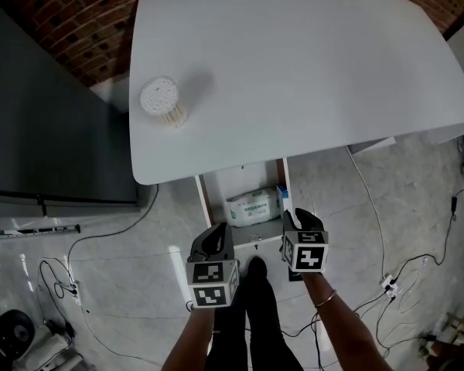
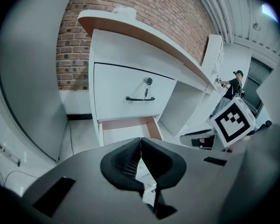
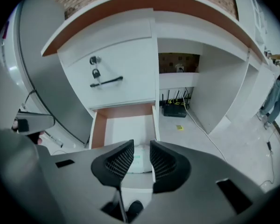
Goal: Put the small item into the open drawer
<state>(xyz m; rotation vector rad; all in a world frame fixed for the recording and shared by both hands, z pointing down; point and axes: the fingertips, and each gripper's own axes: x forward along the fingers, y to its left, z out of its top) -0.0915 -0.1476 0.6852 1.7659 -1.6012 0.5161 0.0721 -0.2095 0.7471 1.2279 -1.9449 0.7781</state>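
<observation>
Overhead, the desk (image 1: 294, 76) overhangs the open drawer (image 1: 205, 197) holding a packet (image 1: 254, 206).

Seen from above, the left forearm (image 1: 192, 340) and right forearm (image 1: 339, 317) reach forward side by side. The left gripper (image 1: 213, 235) angles downward, jaws apparently closed tip to tip. The right gripper (image 1: 302, 218) tilts downward, jaws apart and empty.

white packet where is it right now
In the head view the white packet lies inside the open drawer, just below the white table's near edge, centre frame.
</observation>
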